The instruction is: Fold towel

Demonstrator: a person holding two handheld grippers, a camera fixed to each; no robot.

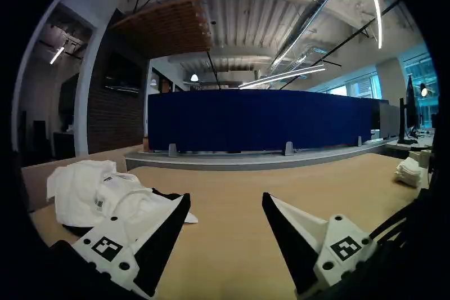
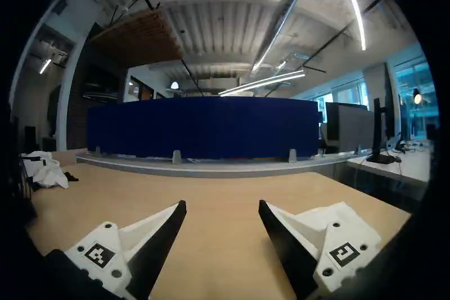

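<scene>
A crumpled white towel (image 1: 95, 193) lies in a heap on the wooden table (image 1: 236, 187) at the left of the left gripper view, just beyond and partly behind the left finger. My left gripper (image 1: 225, 201) hovers low over the table, open, with nothing between its fingers. The same heap of white towels (image 2: 48, 173) appears far off at the left edge in the right gripper view. My right gripper (image 2: 221, 207) is open over bare wood (image 2: 225, 193), holding nothing.
A small stack of folded white cloths (image 1: 409, 171) sits at the table's right edge. A blue divider panel (image 1: 259, 120) on a grey rail runs along the back of the table. A neighbouring desk with a monitor (image 2: 382, 125) stands to the right.
</scene>
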